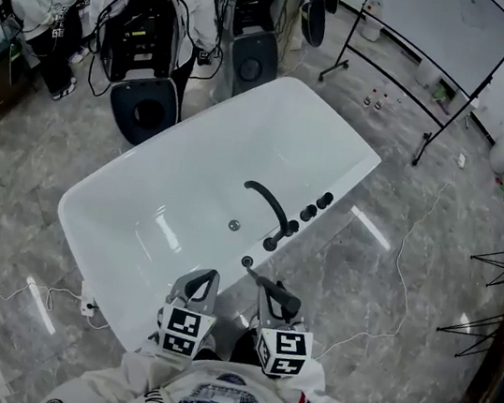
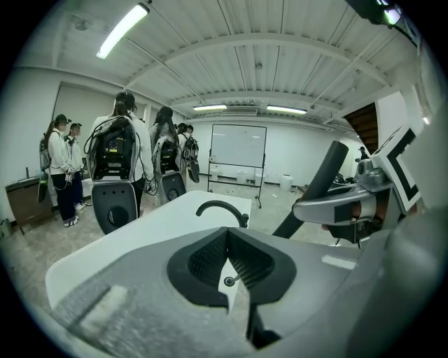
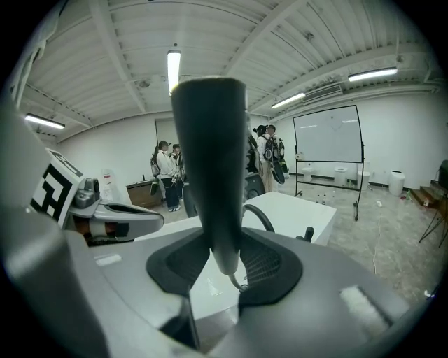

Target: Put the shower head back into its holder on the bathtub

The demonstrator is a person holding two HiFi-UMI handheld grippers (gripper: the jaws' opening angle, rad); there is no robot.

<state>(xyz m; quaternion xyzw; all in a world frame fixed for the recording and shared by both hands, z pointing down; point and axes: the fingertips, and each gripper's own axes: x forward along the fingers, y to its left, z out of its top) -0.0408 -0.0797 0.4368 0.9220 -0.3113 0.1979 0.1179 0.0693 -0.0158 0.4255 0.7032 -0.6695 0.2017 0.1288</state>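
Note:
A white bathtub (image 1: pixel 127 304) lies in front of me, with a black spout (image 1: pixel 266 200) and black knobs (image 1: pixel 312 211) on its near right rim. A small dark holder ring (image 1: pixel 247 262) sits on that rim just ahead of both grippers. My right gripper (image 1: pixel 273 294) (image 3: pixel 225 245) is shut on the black shower head (image 1: pixel 284 299) (image 3: pixel 210 154), which stands upright between its pads with a thin hose end below. My left gripper (image 1: pixel 205 278) (image 2: pixel 227 234) is beside it over the rim, shut and holding nothing. The shower head (image 2: pixel 318 185) also shows in the left gripper view.
Several people wearing black backpack rigs (image 1: pixel 147 27) stand beyond the tub's far end. A whiteboard on a wheeled stand (image 1: pixel 440 31) is at the back right. Cables (image 1: pixel 398 266) trail over the grey floor, and black tripods (image 1: pixel 497 273) stand at the right edge.

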